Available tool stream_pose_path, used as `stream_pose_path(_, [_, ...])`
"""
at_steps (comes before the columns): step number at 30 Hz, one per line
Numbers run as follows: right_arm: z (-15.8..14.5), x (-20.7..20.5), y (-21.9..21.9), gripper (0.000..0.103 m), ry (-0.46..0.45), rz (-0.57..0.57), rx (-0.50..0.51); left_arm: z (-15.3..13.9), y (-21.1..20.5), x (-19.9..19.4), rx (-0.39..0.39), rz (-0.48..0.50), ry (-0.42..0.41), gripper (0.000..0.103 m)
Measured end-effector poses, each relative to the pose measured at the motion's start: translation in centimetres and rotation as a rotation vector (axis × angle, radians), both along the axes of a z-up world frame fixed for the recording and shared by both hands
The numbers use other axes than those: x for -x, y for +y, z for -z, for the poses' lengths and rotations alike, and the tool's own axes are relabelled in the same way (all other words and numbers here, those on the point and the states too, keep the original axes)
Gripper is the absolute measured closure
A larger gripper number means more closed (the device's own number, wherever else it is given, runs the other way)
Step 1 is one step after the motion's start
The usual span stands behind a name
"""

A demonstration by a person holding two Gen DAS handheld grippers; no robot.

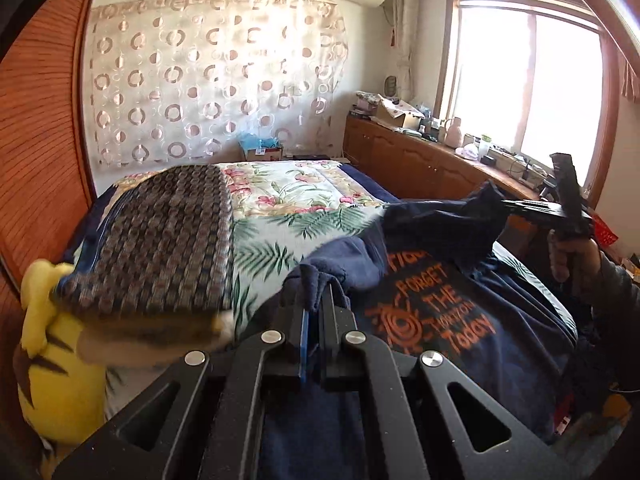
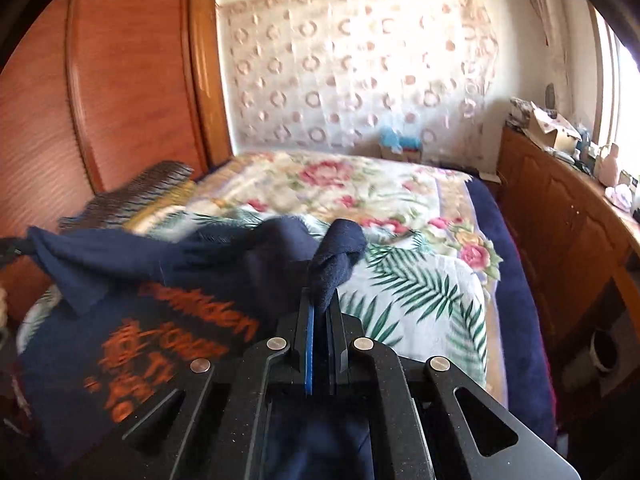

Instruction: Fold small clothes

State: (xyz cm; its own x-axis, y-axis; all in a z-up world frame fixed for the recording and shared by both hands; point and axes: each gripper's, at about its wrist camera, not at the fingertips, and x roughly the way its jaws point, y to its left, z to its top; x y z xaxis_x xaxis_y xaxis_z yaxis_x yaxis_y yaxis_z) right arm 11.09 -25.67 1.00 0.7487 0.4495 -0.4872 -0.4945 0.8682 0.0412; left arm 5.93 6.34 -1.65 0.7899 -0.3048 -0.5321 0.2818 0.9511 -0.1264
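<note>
Both grippers hold the same garment, a navy sweatshirt [image 1: 460, 312] with orange printed lettering, which lies across the lower middle and right of the left wrist view, on a floral blanket [image 1: 288, 216] that covers the bed. In the left wrist view the left gripper [image 1: 316, 308] sits at the bottom centre, and its jaws are closed tight on a bunched fold of the navy fabric. At the right edge of the same view the right gripper [image 1: 508, 206] is held by a hand [image 1: 576, 256], and it pinches another part of the sweatshirt, so the cloth rises there in a small peak above the bed.

The right wrist view confirms this: a twisted lump of navy cloth stands up between the closed jaws at the centre of the frame, and the rest of the sweatshirt spreads to the lower left, blurred.

A folded knitted brown item [image 1: 160, 248] lies at the left of the left wrist view, near a yellow striped plush toy [image 1: 52, 356].

The step in hand seems to be the lifting of two points of the sweatshirt, probably to spread it or to carry one edge over for a fold. The next move calls for both grips to travel together with even tension, so the cloth does not slip or crumple.
</note>
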Motion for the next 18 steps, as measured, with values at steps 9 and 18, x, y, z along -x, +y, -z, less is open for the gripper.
stream_pose_path(9, [1.1, 7.9, -4.8, 0.099, 0.011, -0.004, -0.016, 0.9, 3.6, 5.7, 0.057, -0.079, 0.008, 0.099])
stream_pose_path(18, [-0.7, 12.6, -6.9, 0.099, 0.049, 0.04, 0.04, -0.1, 6.3, 9.1, 0.084, -0.157, -0.005, 0.099])
